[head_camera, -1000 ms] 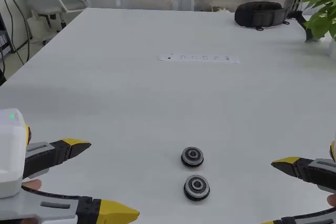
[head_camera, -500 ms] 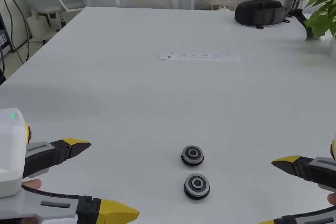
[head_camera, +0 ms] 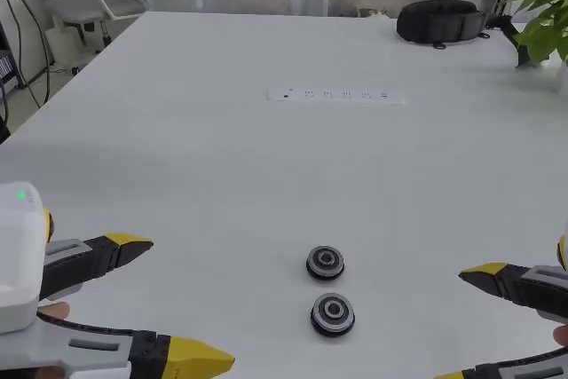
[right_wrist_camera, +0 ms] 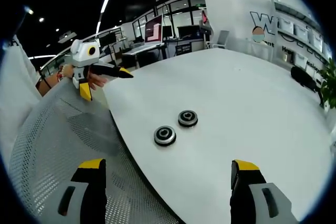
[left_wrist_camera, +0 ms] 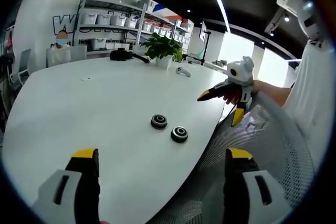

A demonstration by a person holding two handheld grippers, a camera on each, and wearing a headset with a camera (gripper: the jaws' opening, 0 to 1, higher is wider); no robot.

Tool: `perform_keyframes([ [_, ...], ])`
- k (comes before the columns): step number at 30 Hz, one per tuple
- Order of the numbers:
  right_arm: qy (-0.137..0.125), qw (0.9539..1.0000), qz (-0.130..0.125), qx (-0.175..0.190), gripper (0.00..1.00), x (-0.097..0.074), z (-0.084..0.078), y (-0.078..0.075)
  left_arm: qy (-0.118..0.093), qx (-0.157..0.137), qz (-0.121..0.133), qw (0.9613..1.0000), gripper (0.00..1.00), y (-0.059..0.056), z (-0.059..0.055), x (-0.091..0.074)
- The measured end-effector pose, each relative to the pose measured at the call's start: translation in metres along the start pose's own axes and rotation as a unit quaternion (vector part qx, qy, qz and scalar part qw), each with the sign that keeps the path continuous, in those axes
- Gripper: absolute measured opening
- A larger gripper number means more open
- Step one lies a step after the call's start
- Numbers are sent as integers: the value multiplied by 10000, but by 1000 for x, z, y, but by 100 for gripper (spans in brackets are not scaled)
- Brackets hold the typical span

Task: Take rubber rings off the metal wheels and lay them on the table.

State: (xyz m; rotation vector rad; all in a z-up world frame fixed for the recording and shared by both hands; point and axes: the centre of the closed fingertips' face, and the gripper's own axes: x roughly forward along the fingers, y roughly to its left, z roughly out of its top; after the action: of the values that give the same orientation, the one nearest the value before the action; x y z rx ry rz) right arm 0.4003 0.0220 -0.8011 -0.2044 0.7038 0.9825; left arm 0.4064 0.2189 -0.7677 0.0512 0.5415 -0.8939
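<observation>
1. Two small round metal wheels lie flat on the white table [head_camera: 266, 157], close to its 6 o'clock edge. The near wheel [head_camera: 333, 316] has the far wheel [head_camera: 326, 264] just beside it at 12 o'clock, not touching.
2. Each seems to carry its dark rubber ring [head_camera: 315, 317] around the rim; no ring lies loose on the table.
3. At 9 o'clock of the wheels hovers the black, yellow-tipped left gripper [head_camera: 170, 302], jaws spread wide and empty. At 3 o'clock the matching right gripper [head_camera: 457, 326] hangs likewise wide and empty. Both are well apart from the wheels.
4. By my judgement the task is only at its approach step. Next, one gripper must steady a wheel while the other nips the ring's edge and peels it off; the wheel may slide on the smooth top.
5. Farther out at 12 o'clock lies a white power strip [head_camera: 335, 96], clear of the work.
</observation>
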Motion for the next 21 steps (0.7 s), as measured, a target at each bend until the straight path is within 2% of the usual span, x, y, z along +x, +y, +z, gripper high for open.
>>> perform_keyframes([
  [21, 9, 10000, -25, -3, 99, -1, 0, -1, -11, 5, -21, 10000, 99, 0, 1, 0],
])
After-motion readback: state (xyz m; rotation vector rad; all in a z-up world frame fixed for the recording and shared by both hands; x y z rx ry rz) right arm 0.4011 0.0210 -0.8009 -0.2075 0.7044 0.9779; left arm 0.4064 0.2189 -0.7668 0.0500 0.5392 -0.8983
